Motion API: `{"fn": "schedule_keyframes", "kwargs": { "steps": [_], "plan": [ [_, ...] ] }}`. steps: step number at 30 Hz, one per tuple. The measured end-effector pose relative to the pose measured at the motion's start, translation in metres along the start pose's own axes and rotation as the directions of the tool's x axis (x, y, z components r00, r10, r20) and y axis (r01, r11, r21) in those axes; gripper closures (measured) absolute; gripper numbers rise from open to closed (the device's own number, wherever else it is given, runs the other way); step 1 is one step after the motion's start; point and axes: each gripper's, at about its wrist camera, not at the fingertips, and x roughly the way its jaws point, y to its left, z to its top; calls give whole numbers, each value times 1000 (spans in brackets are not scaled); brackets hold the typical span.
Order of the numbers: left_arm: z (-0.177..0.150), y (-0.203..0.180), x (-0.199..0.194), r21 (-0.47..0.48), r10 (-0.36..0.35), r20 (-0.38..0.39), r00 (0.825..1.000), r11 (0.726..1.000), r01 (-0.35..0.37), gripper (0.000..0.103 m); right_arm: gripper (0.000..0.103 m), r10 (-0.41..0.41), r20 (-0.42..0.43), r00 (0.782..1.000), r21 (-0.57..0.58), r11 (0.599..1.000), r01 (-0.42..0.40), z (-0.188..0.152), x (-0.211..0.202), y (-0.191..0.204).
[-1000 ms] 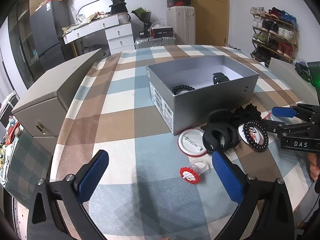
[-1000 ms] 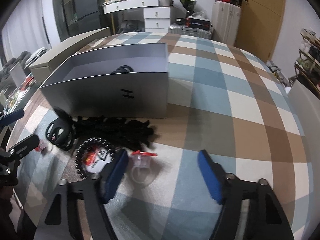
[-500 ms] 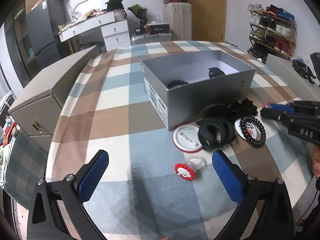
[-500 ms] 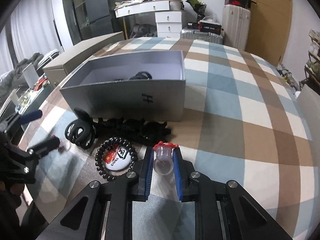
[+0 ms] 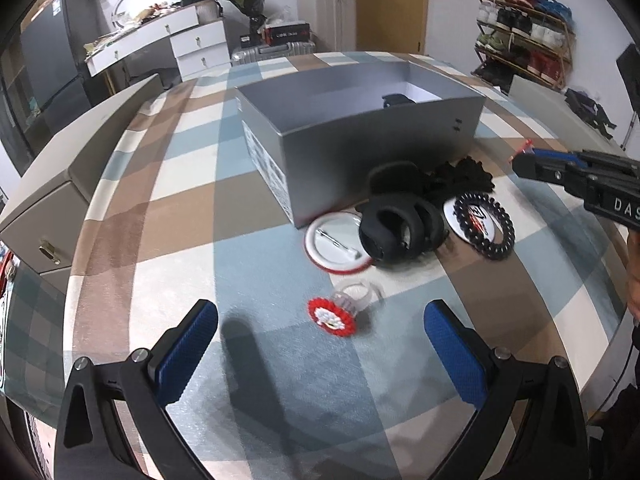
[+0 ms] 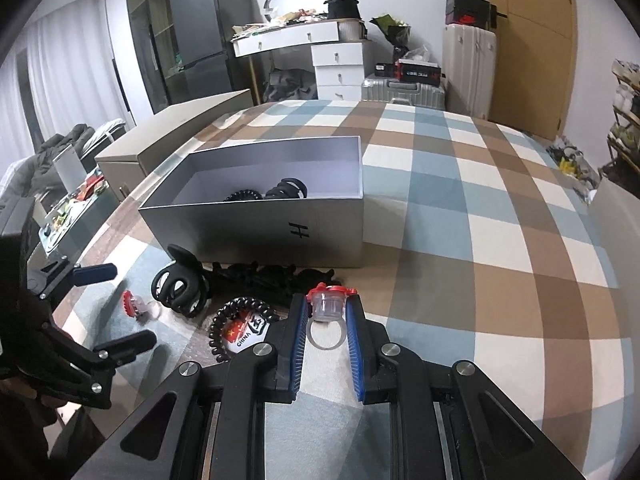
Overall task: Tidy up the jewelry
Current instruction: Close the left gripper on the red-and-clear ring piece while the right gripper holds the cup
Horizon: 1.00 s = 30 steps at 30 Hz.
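Note:
My right gripper (image 6: 327, 307) is shut on a clear plastic ring with a red top (image 6: 325, 334), held just above the checked tablecloth near the front of the open grey box (image 6: 260, 232). In the left wrist view that gripper (image 5: 524, 162) comes in from the right. My left gripper (image 5: 322, 314) stands open over a second clear ring with a red flower top (image 5: 334, 318), which lies on the cloth between its fingers, untouched. Beside the box lie a black hair claw (image 5: 400, 224), a white pin badge (image 5: 336, 244) and a black bead bracelet (image 5: 484, 220) around another badge.
The grey box holds a black coil bracelet (image 6: 244, 196) and a black hair tie (image 6: 288, 190). A beige cabinet (image 5: 80, 152) stands off the table's left edge. A black lace piece (image 6: 260, 276) lies against the box front. A person's hand (image 5: 634, 276) is at the right.
My right gripper has shut on the clear red-topped ring and lifted it off the cloth. My left gripper stays open and has tilted nearer to the red flower ring.

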Motion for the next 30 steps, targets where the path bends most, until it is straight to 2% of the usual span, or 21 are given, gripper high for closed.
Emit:
{"fn": "schedule_keyframes", "kwargs": {
  "steps": [5, 8, 14, 20, 22, 23, 25, 27, 28, 30],
  "plan": [
    [-1, -2, -1, 20, -11, 3, 1000, 1000, 11, 4, 85, 3, 9, 1000, 3, 1000, -3, 0, -2, 0],
    [-2, -3, -3, 30, -34, 9, 999, 999, 34, 10, 85, 6, 14, 1000, 5, 1000, -6, 1, -4, 0],
    [-1, -2, -10, 56, -52, 23, 998, 997, 50, 10, 85, 2, 19, 1000, 10, 1000, -3, 0, -6, -1],
    [1, 2, -11, 63, -16, 38, 999, 998, 14, 11, 85, 4, 21, 1000, 21, 1000, -4, 1, -9, -4],
    [1, 5, -8, 53, -19, 27, 999, 998, 17, 25, 85, 6, 26, 1000, 22, 1000, -6, 1, -10, -5],
    [0, 7, -5, 48, -20, 14, 1000, 999, 19, 37, 85, 6, 28, 1000, 24, 1000, -7, 1, -11, -5],
    [0, 9, -6, 36, -46, 11, 999, 998, 46, 46, 85, 7, 29, 1000, 27, 1000, -8, 2, -11, -6],
    [0, 8, -9, 46, -71, 9, 997, 996, 71, 78, 85, 6, 32, 999, 31, 1000, -7, 2, -13, -7],
    [1, 6, -10, 55, -78, 8, 997, 995, 77, 87, 85, 7, 33, 999, 31, 999, -8, 2, -13, -8],
    [0, 3, -12, 70, -71, 17, 997, 995, 70, 88, 85, 6, 38, 999, 32, 999, -7, 2, -15, -8]
  ]
}}
